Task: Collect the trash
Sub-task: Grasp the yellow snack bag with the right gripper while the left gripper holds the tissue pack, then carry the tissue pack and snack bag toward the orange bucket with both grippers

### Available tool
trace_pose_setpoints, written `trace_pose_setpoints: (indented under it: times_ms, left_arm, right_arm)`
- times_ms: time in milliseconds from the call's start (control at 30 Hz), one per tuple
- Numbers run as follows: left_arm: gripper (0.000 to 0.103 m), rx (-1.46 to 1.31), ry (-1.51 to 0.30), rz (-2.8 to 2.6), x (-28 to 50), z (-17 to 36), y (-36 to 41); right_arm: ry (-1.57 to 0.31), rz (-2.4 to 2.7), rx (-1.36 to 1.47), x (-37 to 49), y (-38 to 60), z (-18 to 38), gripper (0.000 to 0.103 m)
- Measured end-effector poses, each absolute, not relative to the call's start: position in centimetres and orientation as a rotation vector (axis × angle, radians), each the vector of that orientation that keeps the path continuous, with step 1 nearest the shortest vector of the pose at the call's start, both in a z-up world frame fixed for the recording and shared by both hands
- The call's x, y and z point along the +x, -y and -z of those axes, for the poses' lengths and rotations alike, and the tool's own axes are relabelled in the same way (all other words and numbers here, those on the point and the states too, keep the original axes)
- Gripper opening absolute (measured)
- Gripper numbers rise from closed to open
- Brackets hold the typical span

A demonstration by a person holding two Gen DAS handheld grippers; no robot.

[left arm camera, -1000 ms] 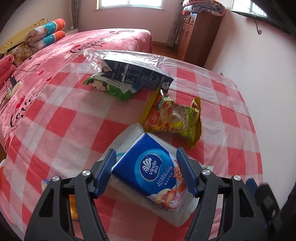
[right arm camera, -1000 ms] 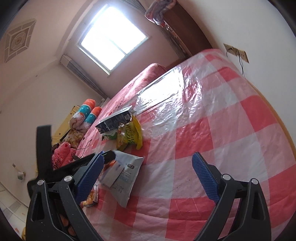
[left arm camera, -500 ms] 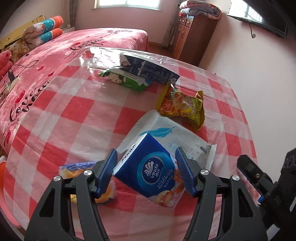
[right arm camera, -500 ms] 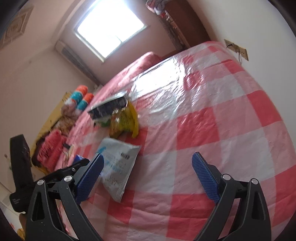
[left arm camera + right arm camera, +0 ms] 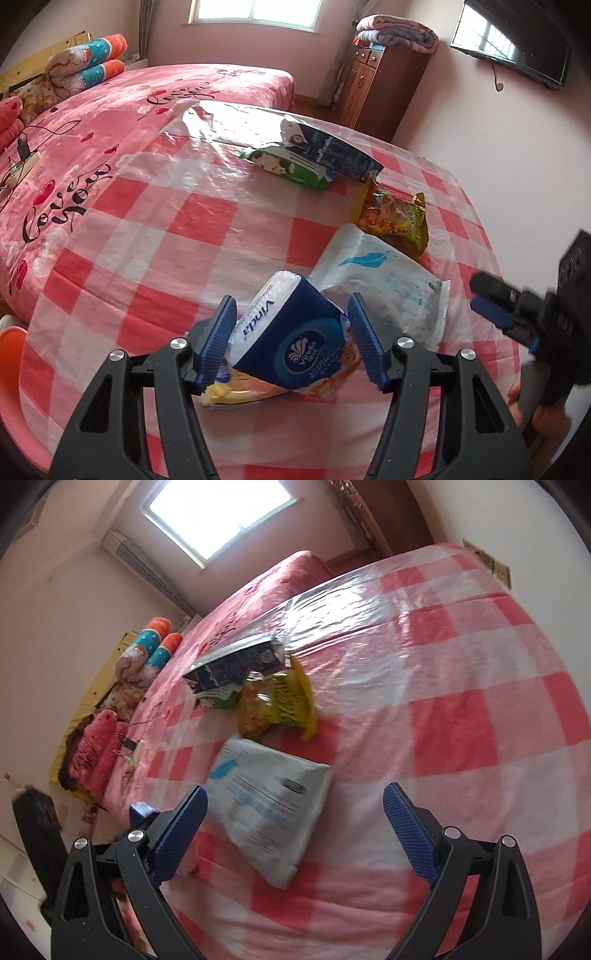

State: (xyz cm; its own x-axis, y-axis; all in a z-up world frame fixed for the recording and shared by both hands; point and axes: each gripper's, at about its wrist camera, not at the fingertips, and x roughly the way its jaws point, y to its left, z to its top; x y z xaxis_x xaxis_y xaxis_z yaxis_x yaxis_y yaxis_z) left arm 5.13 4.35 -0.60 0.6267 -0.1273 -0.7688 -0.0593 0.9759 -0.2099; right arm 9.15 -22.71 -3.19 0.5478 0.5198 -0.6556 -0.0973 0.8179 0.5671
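While its jaws are closing, the left gripper (image 5: 291,341) clamps a blue tissue pack (image 5: 291,339) printed "Vinda"; the right gripper (image 5: 295,830) gapes wide, holding nothing.

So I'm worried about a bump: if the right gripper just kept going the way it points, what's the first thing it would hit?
Most likely the white wrapper, lying flat on the checked cover just ahead of the open right gripper, toward its left finger. Depth is hard to judge here; it might meet bare cover first.
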Motion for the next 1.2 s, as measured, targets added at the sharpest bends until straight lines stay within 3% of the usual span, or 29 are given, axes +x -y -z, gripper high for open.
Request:
trace_pose_setpoints:
  times_ms: [633,767,933,1200]
  left_arm:
    - [0.063,-0.350,-0.854,0.078,2.8,0.9,-11.5]
    - [0.063,-0.370,-0.847,0.086,2.6,1.0,-12.4]
    - [0.062,-0.392,-0.841,0.088,2.2,1.4,-13.5]
    - [0.062,-0.421,-0.836,0.098,1.7,1.9,-14.5]
  right_arm:
    - [-0.879,-0.274,0.110,18.7,14.1,3.3,0.095]
    - [-0.898,-0.233,0.041,19.5,12.9,4.1,0.081]
    - [-0.897,-0.229,0.029,19.7,12.6,5.1,0.077]
    - [-0.850,-0.246,0.061,18.7,13.0,4.6,0.059]
